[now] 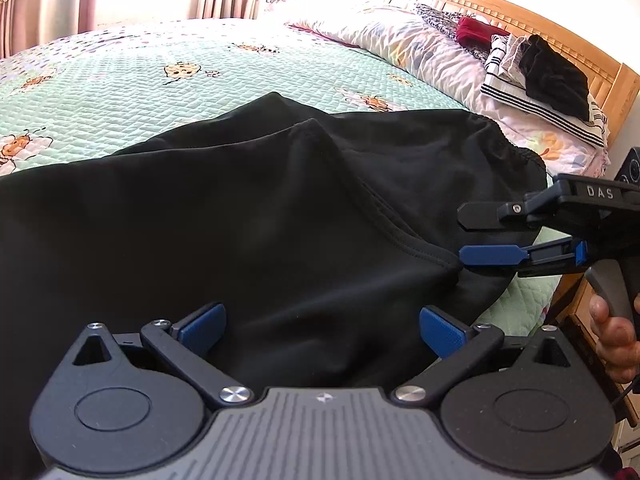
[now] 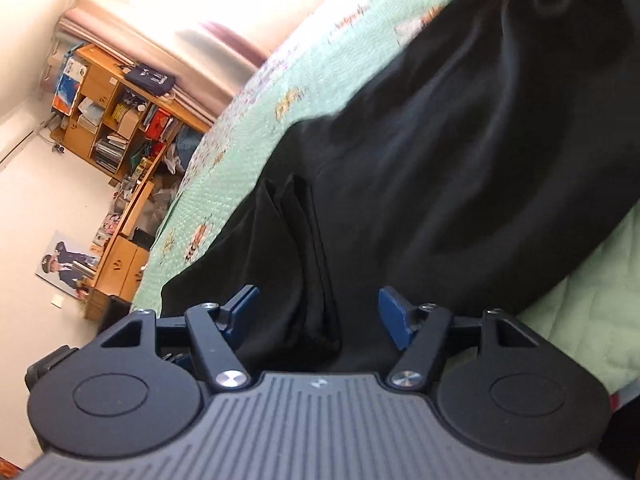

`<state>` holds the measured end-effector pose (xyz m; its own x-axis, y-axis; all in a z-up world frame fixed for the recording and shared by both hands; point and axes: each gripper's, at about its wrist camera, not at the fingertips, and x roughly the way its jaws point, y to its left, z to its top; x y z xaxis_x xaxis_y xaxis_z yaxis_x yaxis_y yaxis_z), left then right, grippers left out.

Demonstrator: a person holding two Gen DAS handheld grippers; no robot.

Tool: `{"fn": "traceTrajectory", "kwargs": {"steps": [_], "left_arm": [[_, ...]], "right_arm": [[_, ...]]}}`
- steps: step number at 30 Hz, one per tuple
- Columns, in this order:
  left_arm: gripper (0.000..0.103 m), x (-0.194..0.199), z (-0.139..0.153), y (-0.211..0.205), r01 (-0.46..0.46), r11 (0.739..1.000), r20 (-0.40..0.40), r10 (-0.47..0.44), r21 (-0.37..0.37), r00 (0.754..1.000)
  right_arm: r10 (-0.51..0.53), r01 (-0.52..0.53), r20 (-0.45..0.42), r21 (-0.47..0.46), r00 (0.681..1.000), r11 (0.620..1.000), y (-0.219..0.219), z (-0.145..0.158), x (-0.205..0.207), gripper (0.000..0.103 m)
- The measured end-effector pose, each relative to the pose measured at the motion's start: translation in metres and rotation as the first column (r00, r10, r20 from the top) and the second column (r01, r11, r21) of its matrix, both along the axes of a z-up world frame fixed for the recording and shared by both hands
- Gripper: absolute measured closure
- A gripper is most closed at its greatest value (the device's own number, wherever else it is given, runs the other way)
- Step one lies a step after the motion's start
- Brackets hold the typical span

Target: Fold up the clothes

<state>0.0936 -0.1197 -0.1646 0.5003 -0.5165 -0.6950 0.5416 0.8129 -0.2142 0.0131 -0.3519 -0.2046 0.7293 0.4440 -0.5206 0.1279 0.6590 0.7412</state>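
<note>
Both hand-held grippers are black with blue pads. The left gripper [image 1: 322, 330] has its jaws spread wide, and nothing is pinched in them. It hangs over the big black stretchy garment [image 1: 256, 216], which lies spread on the mint green quilted bedspread with little bees [image 1: 160, 64].

The right gripper [image 2: 318, 314] also has its jaws apart. A bunched fold of the black cloth sits between its blue pads [image 2: 394, 316], but the pads do not press on it. In the left wrist view, the right gripper comes in from the right side, just by the garment's stitched edge. White letters on its black body read "DAS". A person's hand [image 1: 614, 340] holds its grey handle.

Near the wooden headboard [image 1: 552, 30], some folded clothes [image 1: 540, 80] rest on a flowery pillow [image 1: 400, 40]. Across the room stands a wooden shelf full of books and boxes [image 2: 116, 124]; its writing is too small to read.
</note>
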Motion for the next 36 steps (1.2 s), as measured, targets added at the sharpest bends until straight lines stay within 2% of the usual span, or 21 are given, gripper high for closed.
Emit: {"fn": "traceTrajectory", "kwargs": {"steps": [3,6,9,15,18,21,28,32,35,36], "left_arm": [[0.001,-0.001,0.0,0.0,0.003,1.0,0.0,-0.003,0.002,1.0],[0.001,-0.001,0.0,0.0,0.001,1.0,0.001,-0.001,0.003,1.0],[0.001,-0.002,0.0,0.0,0.006,1.0,0.003,-0.006,0.007,1.0],[0.001,0.0,0.001,0.004,0.01,1.0,-0.011,-0.01,-0.014,1.0],[0.001,0.002,0.0,0.006,0.012,1.0,-0.019,-0.012,-0.027,1.0],[0.001,0.002,0.0,0.006,0.014,1.0,-0.022,-0.015,-0.024,1.0],[0.001,-0.001,0.001,0.002,0.023,1.0,-0.017,-0.023,0.0,1.0],[0.001,0.0,0.001,0.003,0.022,1.0,-0.027,-0.022,-0.006,0.999],[0.001,0.001,0.0,0.002,0.021,1.0,-0.028,-0.021,-0.005,0.999],[0.001,0.001,0.0,0.002,0.021,1.0,-0.026,-0.021,-0.004,0.999]], "right_arm": [[0.06,-0.06,-0.003,-0.006,0.998,0.998,0.014,0.007,0.015,0.021],[0.12,-0.12,-0.008,-0.033,0.993,0.992,0.024,0.014,0.024,0.02],[0.176,-0.176,0.009,0.012,0.984,0.984,0.026,0.011,0.033,0.023],[0.198,-0.197,0.004,0.114,0.98,0.974,0.008,-0.003,0.027,0.037],[0.2,-0.194,-0.022,0.161,0.979,0.968,0.0,-0.007,0.03,0.051],[0.235,-0.228,-0.027,0.156,0.972,0.961,-0.002,-0.011,0.038,0.053],[0.288,-0.285,-0.035,0.068,0.957,0.956,0.02,0.005,0.059,0.047],[0.196,-0.196,-0.006,0.008,0.981,0.98,0.006,0.016,0.052,0.048],[0.217,-0.215,-0.032,0.067,0.976,0.974,-0.001,0.008,0.057,0.041],[0.239,-0.236,-0.025,0.087,0.971,0.968,0.0,0.005,0.059,0.035]]}}
